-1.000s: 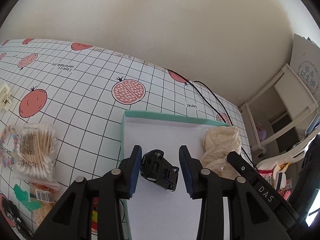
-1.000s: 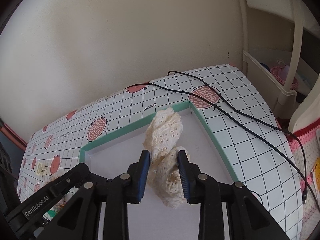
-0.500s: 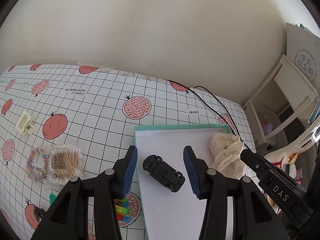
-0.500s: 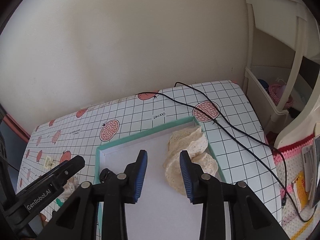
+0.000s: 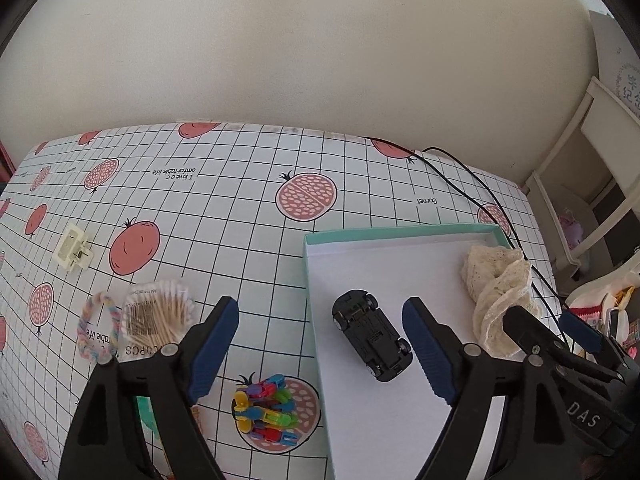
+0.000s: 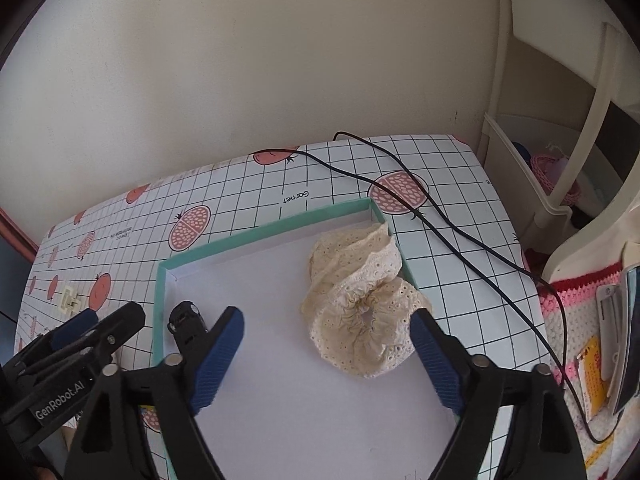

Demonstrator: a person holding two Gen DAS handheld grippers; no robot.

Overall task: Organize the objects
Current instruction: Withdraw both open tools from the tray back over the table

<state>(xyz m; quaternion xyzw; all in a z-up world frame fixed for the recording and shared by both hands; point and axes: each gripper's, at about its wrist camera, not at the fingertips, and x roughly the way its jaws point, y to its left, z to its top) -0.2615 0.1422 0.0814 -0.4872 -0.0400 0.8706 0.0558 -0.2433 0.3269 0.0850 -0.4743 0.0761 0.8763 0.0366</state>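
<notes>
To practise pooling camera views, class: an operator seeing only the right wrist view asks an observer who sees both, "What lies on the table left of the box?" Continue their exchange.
Observer: A pack of cotton swabs lies there, apart from the box.
Operator: Anything closer to it?
Observer: A heap of coloured clips, beside its left wall.
Operator: The toy car is half hidden for me. How does it lie?
Observer: Wheels up, inside the box.
</notes>
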